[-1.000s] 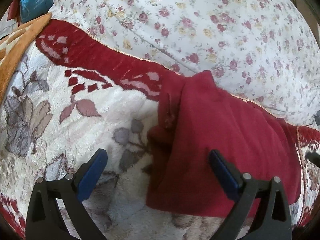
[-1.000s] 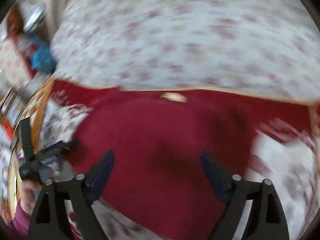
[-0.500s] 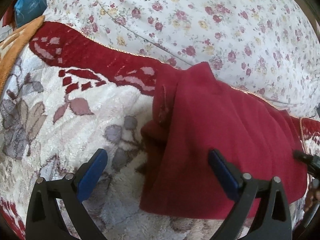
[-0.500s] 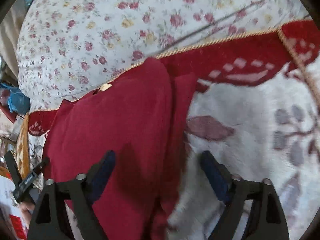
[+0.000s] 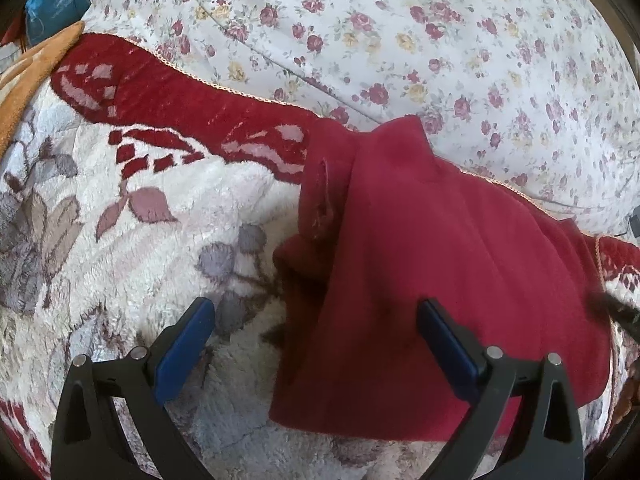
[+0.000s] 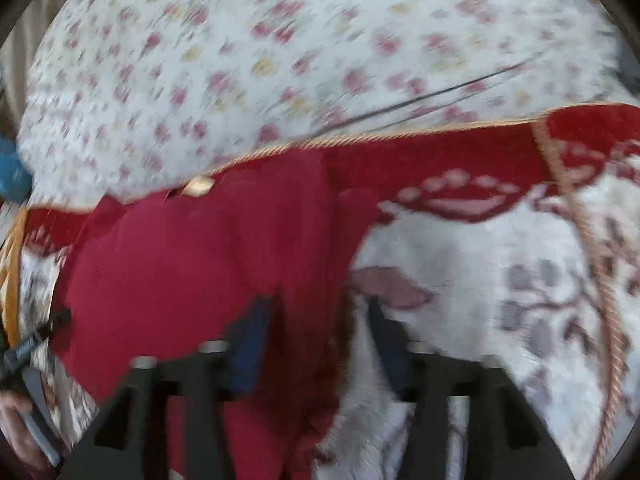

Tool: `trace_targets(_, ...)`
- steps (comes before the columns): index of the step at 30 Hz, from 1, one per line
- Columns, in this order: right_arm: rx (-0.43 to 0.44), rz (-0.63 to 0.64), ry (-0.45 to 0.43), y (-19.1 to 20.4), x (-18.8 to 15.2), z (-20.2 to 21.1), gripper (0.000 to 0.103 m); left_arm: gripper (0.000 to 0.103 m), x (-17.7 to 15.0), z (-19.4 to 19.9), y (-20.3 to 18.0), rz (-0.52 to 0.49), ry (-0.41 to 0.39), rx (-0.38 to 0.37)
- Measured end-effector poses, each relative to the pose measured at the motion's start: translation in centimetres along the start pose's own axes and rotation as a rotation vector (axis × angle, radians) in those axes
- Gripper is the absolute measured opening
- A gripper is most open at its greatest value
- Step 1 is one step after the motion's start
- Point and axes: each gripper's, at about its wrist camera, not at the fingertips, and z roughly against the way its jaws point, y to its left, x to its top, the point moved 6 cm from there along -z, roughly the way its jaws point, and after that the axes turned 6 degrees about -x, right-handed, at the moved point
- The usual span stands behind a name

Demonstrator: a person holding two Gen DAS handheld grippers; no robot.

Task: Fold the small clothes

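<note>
A dark red garment (image 5: 440, 260) lies folded lengthwise on a plush flowered blanket (image 5: 120, 240). My left gripper (image 5: 315, 305) is open above the garment's left edge, one finger over the cloth and the other over the blanket. In the blurred right wrist view the garment (image 6: 192, 272) fills the left half. My right gripper (image 6: 316, 308) straddles its right edge with the jaws half narrowed. The cloth's edge sits between the pads, which do not visibly squeeze it. The left gripper's body (image 6: 24, 352) and a hand (image 6: 16, 412) show at that view's lower left.
A white sheet with small roses (image 5: 400, 40) lies beyond the blanket's red border. An orange blanket (image 5: 32, 72) and a blue bag (image 5: 56, 4) sit at the far left. A gold cord trim (image 6: 592, 280) runs along the blanket's right edge.
My right gripper has swung from over the garment's middle to its right edge, and its jaws have narrowed around that edge. The left gripper has hardly moved.
</note>
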Motion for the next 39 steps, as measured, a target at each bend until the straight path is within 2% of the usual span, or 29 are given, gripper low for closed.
trace_targets(4,0.055,0.075,-0.044,3.4,0.9,1.9,0.069,0.101,0.0,-0.1,-0.2,-0.005,0.000,0.009)
trace_targets(8,0.222,0.162,0.033,10.2,0.9,0.3,0.069,0.101,-0.1,0.0,-0.1,-0.004,0.005,0.005)
trace_targets(11,0.287,0.212,0.092,15.0,0.2,-1.8,0.069,0.101,-0.2,0.0,-0.1,-0.002,0.010,0.004)
trace_targets(16,0.443,0.210,0.163,24.1,1.4,-4.5,0.071,0.101,-0.2,0.0,0.0,0.013,0.022,-0.009)
trace_targets(21,0.429,0.250,0.201,30.9,3.0,-7.6,0.070,0.101,-0.1,0.4,0.5,0.044,0.024,-0.039)
trace_targets(24,0.386,0.265,0.284,33.0,2.7,-10.8,0.070,0.101,0.0,0.4,0.6,0.054,0.026,-0.046)
trace_targets(26,0.307,0.276,0.288,33.1,2.6,-12.5,0.050,0.101,0.0,0.4,0.6,0.053,0.032,-0.050)
trace_targets(27,0.292,0.284,0.271,33.2,2.9,-12.7,0.029,0.101,0.0,0.4,0.6,0.053,0.035,-0.055)
trace_targets(28,0.316,0.274,0.259,33.3,3.1,-12.4,0.011,0.101,0.0,0.5,0.7,0.056,0.036,-0.060)
trace_targets(29,0.351,0.266,0.264,33.6,3.1,-12.1,0.007,0.101,0.1,0.6,0.7,0.062,0.037,-0.067)
trace_targets(32,0.340,0.338,0.205,35.0,3.3,-11.0,0.007,0.101,0.3,1.0,0.9,0.083,0.028,-0.078)
trace_targets(38,0.312,0.403,0.241,36.7,2.1,-13.5,0.008,0.101,0.1,0.9,0.9,0.080,0.029,-0.070)
trace_targets(39,0.319,0.411,0.239,36.8,2.2,-13.0,0.012,0.101,0.1,0.8,0.8,0.078,0.029,-0.069)
